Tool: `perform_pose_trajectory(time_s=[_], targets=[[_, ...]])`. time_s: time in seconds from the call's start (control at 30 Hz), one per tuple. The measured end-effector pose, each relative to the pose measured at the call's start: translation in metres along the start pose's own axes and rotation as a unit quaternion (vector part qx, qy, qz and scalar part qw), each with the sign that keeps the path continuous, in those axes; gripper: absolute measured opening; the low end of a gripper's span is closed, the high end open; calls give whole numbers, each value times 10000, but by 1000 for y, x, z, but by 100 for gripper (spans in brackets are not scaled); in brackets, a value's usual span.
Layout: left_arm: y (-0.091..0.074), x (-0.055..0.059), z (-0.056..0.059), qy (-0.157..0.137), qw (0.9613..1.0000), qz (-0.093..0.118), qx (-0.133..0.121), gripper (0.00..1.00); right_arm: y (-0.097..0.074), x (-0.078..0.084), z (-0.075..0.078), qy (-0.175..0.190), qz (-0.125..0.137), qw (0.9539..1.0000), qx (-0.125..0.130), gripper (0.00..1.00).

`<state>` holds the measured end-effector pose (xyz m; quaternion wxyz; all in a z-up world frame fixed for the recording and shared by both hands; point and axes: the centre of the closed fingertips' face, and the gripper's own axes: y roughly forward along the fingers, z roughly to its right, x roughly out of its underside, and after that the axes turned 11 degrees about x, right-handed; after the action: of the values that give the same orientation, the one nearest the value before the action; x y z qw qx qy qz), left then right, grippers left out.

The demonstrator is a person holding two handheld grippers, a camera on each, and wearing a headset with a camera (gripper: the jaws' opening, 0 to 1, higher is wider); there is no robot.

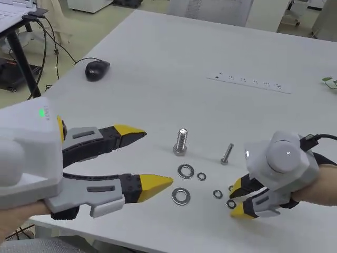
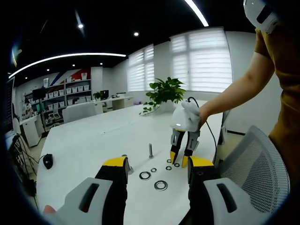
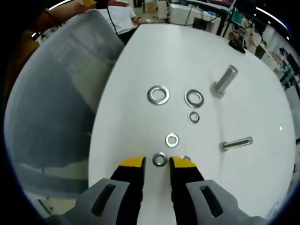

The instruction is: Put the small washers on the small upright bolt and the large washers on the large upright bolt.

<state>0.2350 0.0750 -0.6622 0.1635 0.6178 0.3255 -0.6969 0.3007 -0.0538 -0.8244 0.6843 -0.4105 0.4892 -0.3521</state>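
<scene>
At the bottom centre of the right gripper view, the right gripper (image 3: 158,164), jaws slightly apart, straddles a small washer (image 3: 160,159) lying flat, so it should close squarely across the rim (thin, probably slippery) before lifting toward the small bolt (image 3: 237,143) at lower right; the left gripper (image 1: 158,157) hovers with jaws wide apart.

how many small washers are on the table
4 small washers: one beside the large washers, one nearer the right gripper, one between its jaw tips, one partly hidden by a jaw.

bright, even ceiling light | soft shadows | fisheye edge warp
</scene>
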Motion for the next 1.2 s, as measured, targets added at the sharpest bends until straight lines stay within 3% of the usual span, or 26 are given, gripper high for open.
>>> perform_pose_trajectory(time_s=[0.27,0.77,1.2], targets=[[3,9,-2,39,9995,-305,22,50,0,1,0,-37,-29,10000,17,21],[7,26,3,-35,9977,-680,38,50,0,1,0,-225,-53,9997,72,14],[15,32,6,-134,9969,-758,148,50,-8,1,1,23,62,10000,31,12]])
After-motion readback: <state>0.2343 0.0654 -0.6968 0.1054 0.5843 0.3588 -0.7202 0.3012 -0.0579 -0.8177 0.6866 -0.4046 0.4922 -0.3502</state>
